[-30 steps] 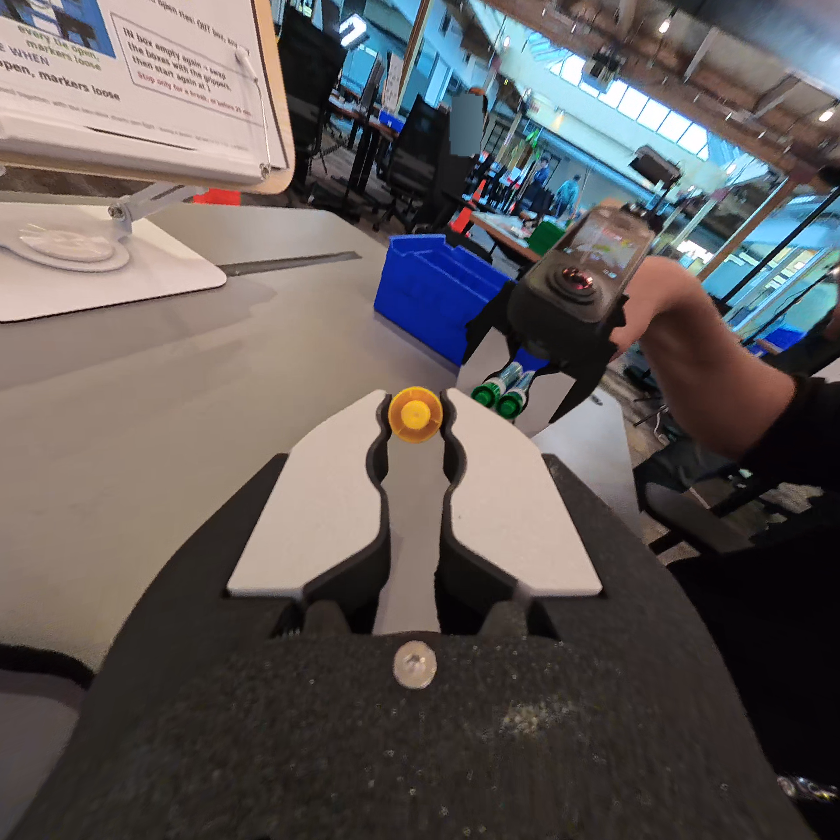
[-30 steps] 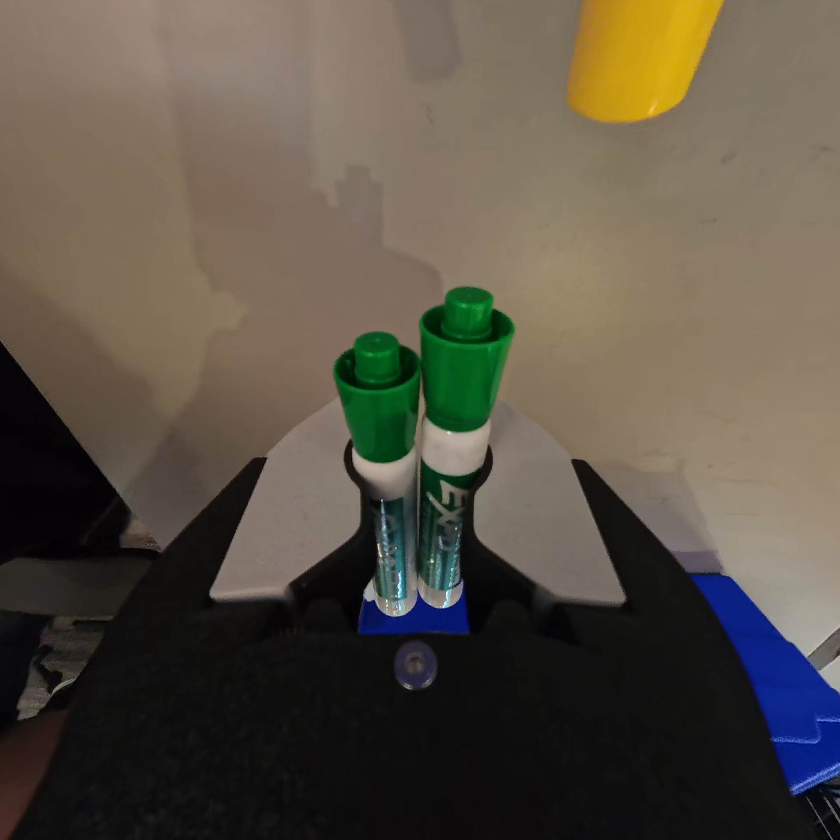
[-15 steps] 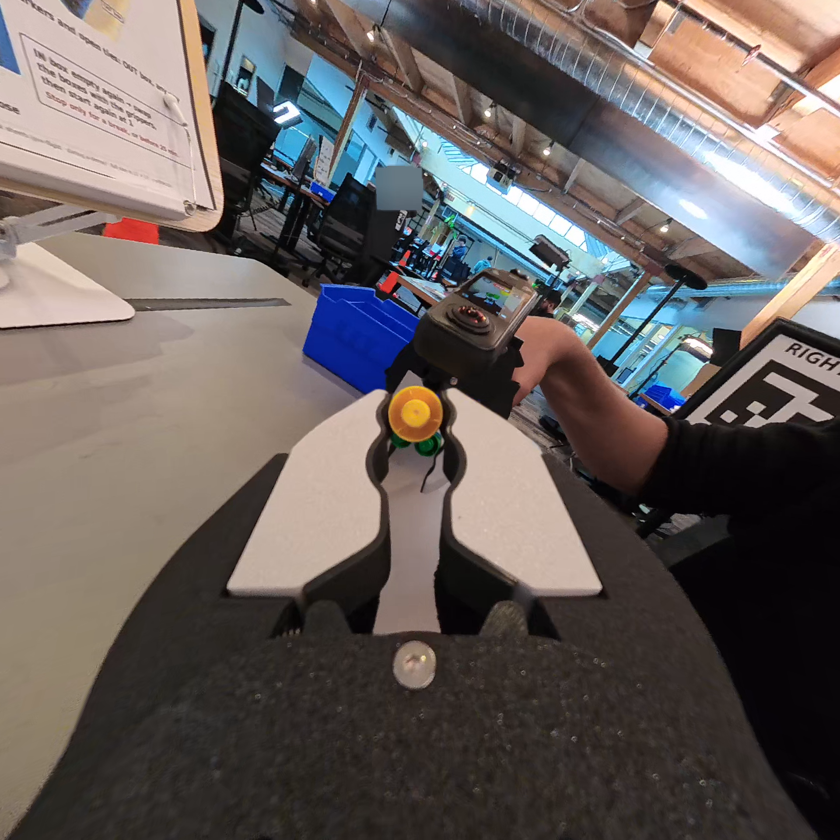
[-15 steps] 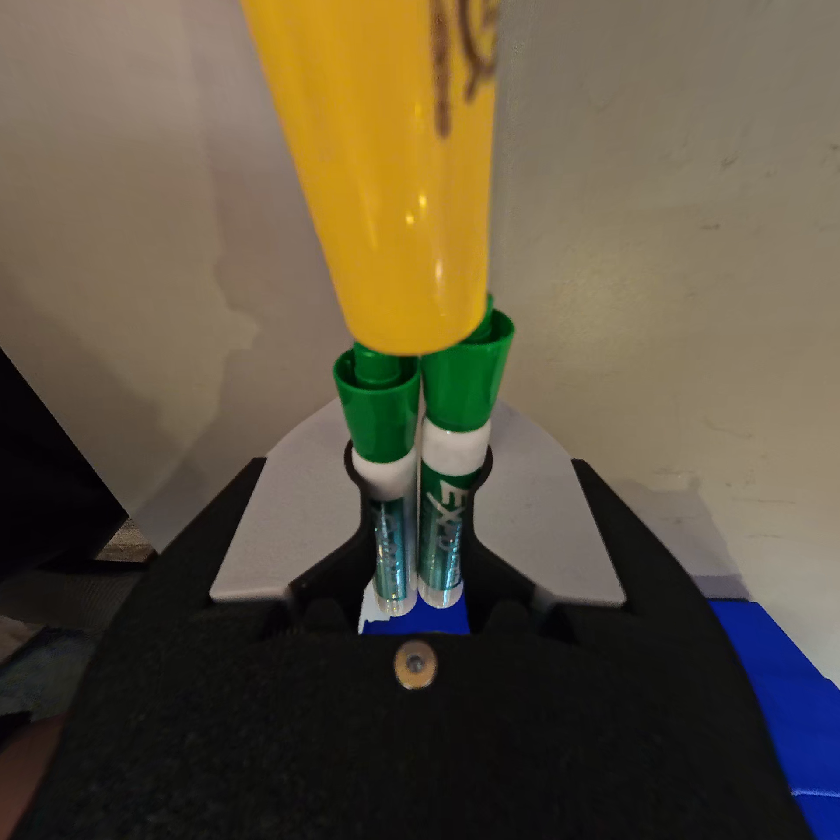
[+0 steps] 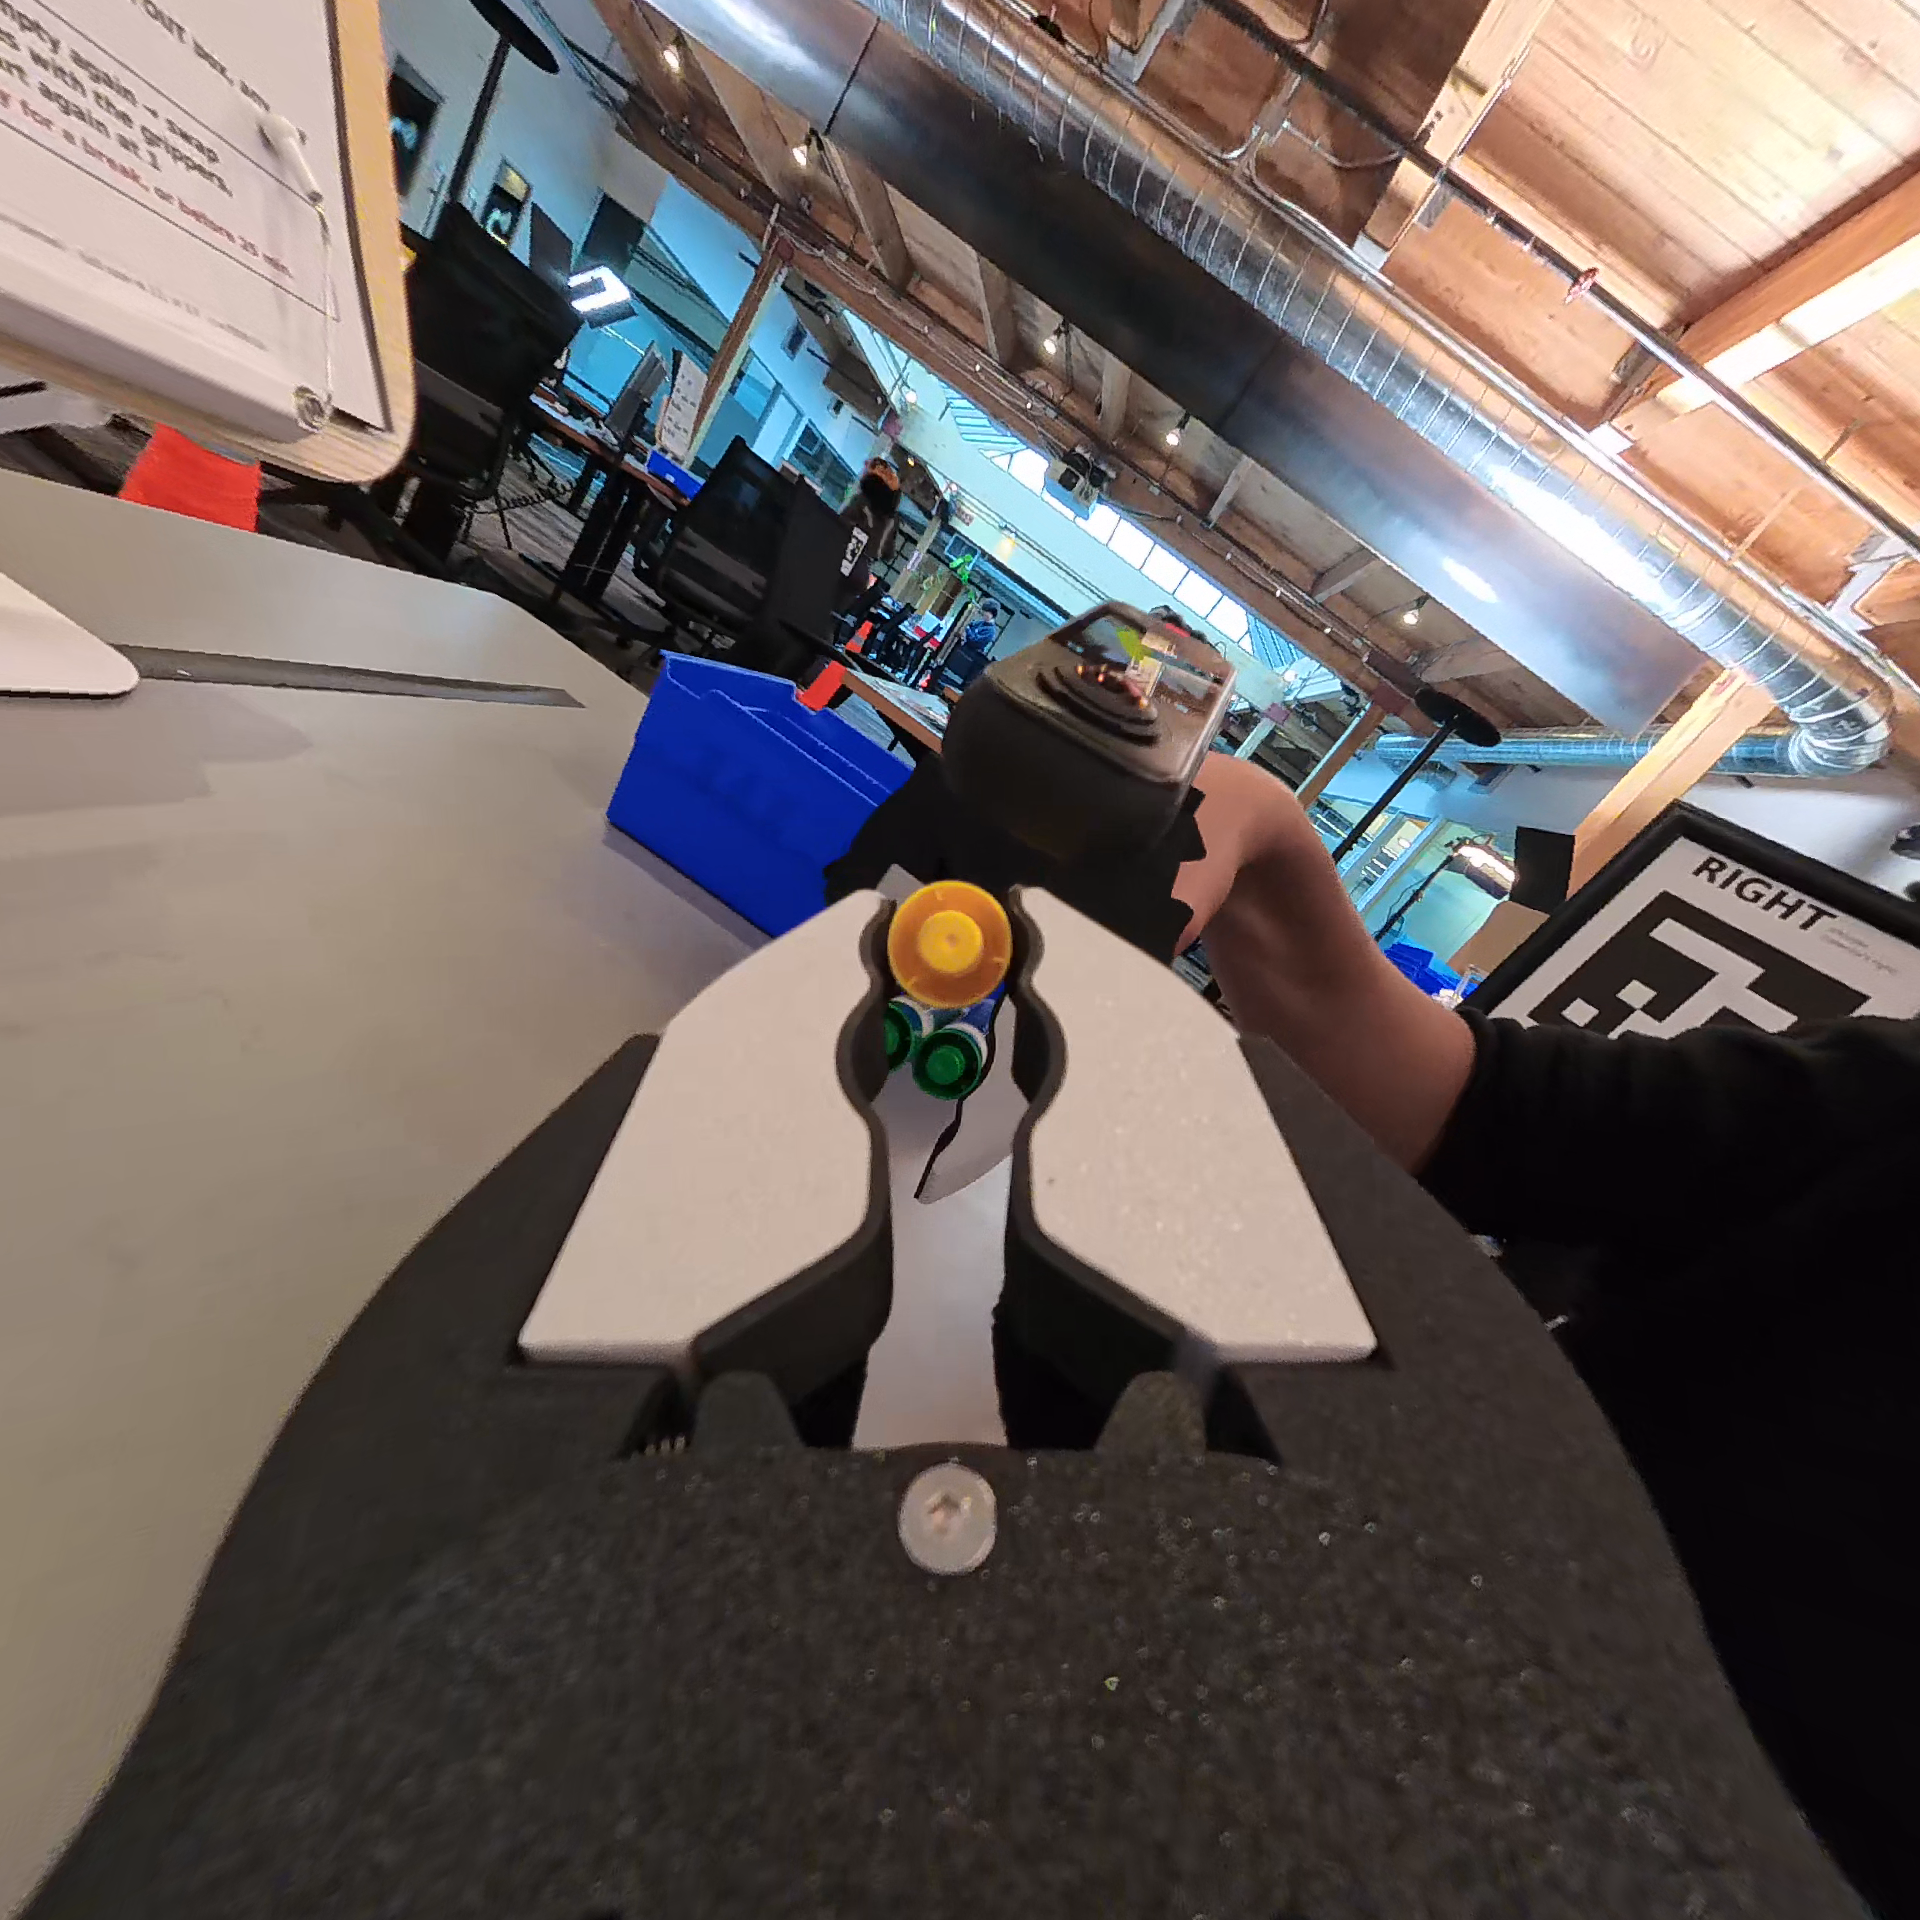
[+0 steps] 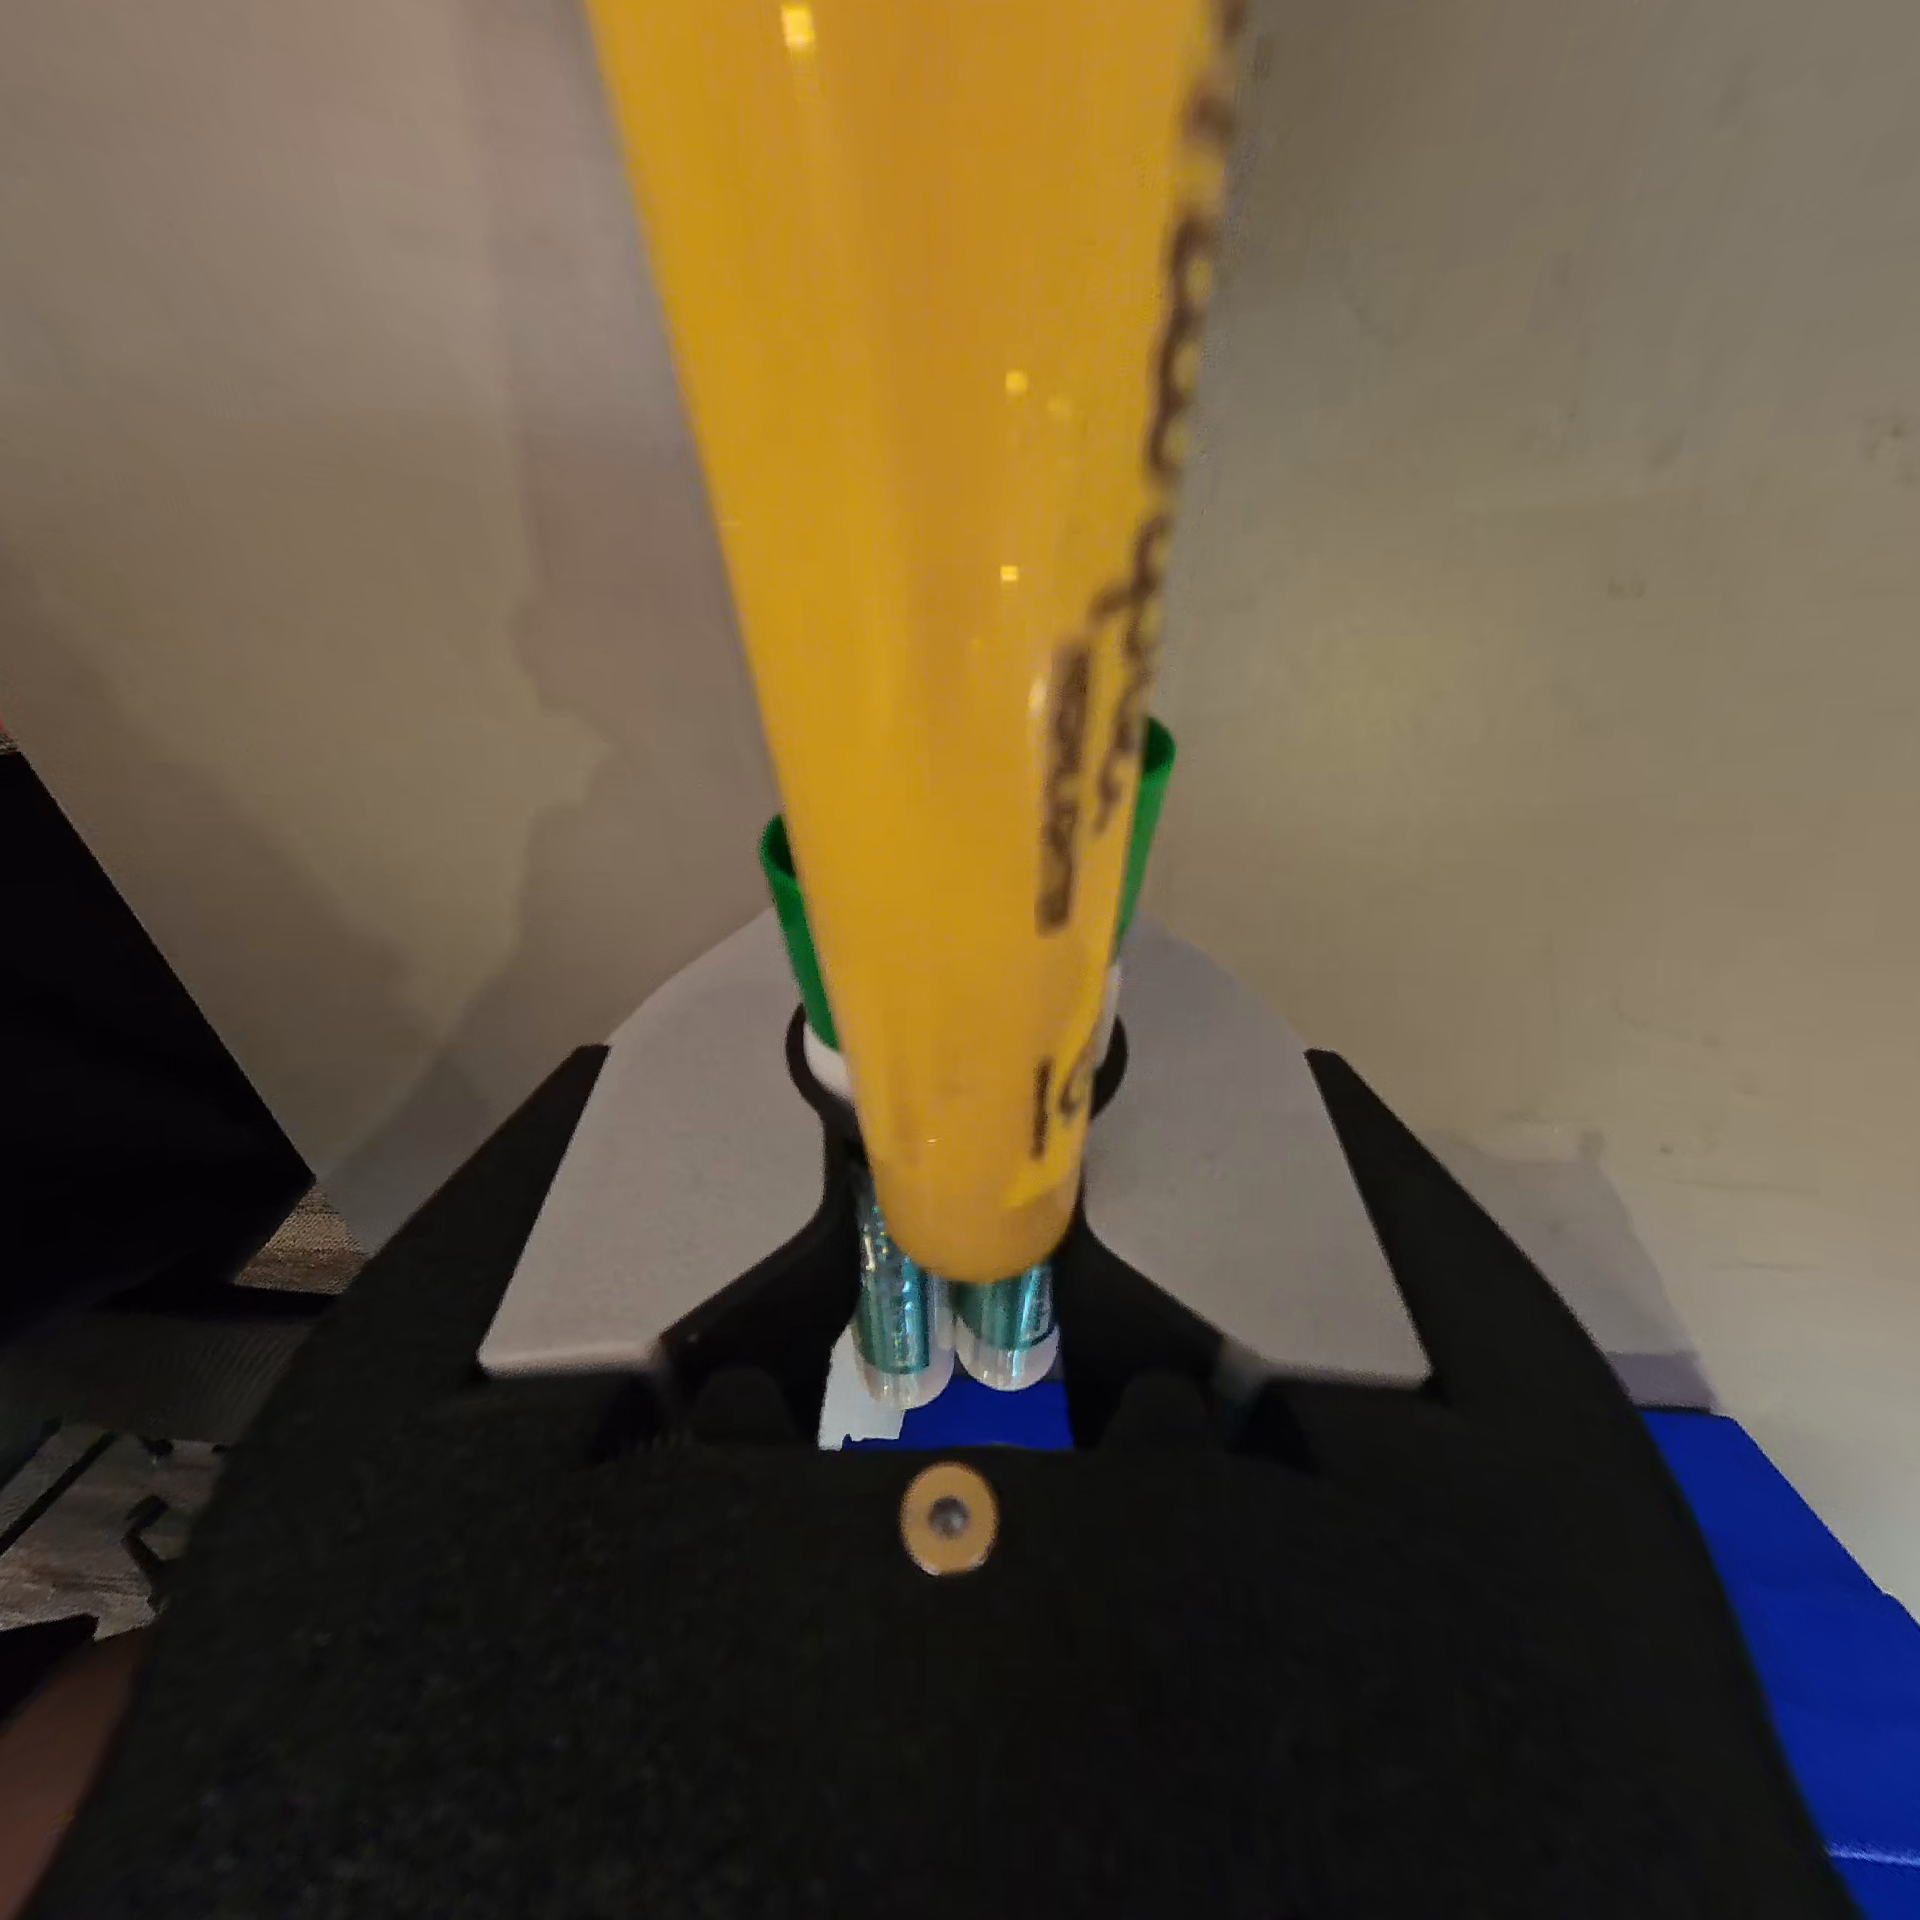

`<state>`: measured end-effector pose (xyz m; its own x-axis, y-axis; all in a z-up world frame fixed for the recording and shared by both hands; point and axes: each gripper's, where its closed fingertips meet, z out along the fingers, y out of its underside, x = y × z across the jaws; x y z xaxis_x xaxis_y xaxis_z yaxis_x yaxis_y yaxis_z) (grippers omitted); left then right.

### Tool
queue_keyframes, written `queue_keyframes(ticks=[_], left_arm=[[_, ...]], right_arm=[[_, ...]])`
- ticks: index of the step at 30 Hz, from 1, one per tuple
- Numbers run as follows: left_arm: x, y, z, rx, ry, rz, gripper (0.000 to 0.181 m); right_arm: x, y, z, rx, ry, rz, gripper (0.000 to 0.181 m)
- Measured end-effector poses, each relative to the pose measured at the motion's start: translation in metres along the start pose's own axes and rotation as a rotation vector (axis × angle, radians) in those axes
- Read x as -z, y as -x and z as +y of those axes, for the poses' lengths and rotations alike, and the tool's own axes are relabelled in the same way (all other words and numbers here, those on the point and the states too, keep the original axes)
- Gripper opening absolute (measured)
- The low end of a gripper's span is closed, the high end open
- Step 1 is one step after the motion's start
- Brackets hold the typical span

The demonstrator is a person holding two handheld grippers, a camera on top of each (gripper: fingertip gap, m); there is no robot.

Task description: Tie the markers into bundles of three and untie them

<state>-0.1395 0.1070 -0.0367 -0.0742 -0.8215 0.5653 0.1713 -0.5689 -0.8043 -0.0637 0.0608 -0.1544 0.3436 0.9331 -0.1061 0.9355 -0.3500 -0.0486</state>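
Markers meet above the grey surface (image 5: 260, 935).
Yellow marker (image 6: 935, 623), clamped in the left gripper (image 5: 948, 961), now lies farther along the two green markers (image 6: 899, 1320) than half a second ago; the right gripper (image 6: 961, 1049) stays clamped on them.

right gripper (image 6: 961, 1081): clamped on two green markers (image 6: 902, 1314), side by side | yellow marker (image 6: 935, 623): lies over them, end reaching in between the jaws | blue bin (image 6: 1787, 1621): lower right of claw
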Motion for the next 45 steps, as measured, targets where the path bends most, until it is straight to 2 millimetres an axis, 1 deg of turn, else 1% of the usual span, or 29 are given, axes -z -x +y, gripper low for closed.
queue_keyframes(ticks=[7, 11, 15, 22, 26, 31, 36, 38, 45], left_arm=[[-0.002, 0.001, 0.004, -0.01, 0.008, 0.0, 0.019], [0.0, 0.002, 0.01, -0.059, 0.033, -0.023, 0.019], [0.0, 0.0, 0.012, -0.091, 0.052, -0.03, 0.019], [0.003, -0.004, 0.019, -0.046, 0.07, 0.024, 0.019], [-0.004, -0.003, 0.026, -0.059, 0.098, 0.019, 0.019], [-0.015, -0.004, 0.035, -0.078, 0.139, 0.018, 0.019], [-0.02, -0.001, 0.039, -0.087, 0.151, 0.025, 0.019], [-0.02, -0.001, 0.037, -0.109, 0.151, 0.025, 0.019], [-0.024, 0.0, 0.043, -0.253, 0.239, 0.017, 0.019]], right_arm=[[-0.001, -0.003, 0.003, -0.002, 0.016, 0.008, 0.041], [0.003, -0.003, 0.002, -0.011, -0.015, -0.002, 0.042], [0.001, -0.003, 0.005, 0.001, 0.006, 0.012, 0.041], [0.003, 0.0, 0.003, 0.014, -0.015, -0.01, 0.042], [0.001, 0.001, 0.003, 0.02, -0.002, -0.014, 0.042], [0.001, 0.001, -0.004, 0.036, 0.016, -0.012, 0.042], [0.007, 0.0, -0.012, 0.059, 0.036, 0.013, 0.043], [0.009, -0.003, -0.013, 0.061, 0.053, 0.031, 0.042], [0.01, -0.005, -0.013, 0.075, 0.118, 0.039, 0.042]])
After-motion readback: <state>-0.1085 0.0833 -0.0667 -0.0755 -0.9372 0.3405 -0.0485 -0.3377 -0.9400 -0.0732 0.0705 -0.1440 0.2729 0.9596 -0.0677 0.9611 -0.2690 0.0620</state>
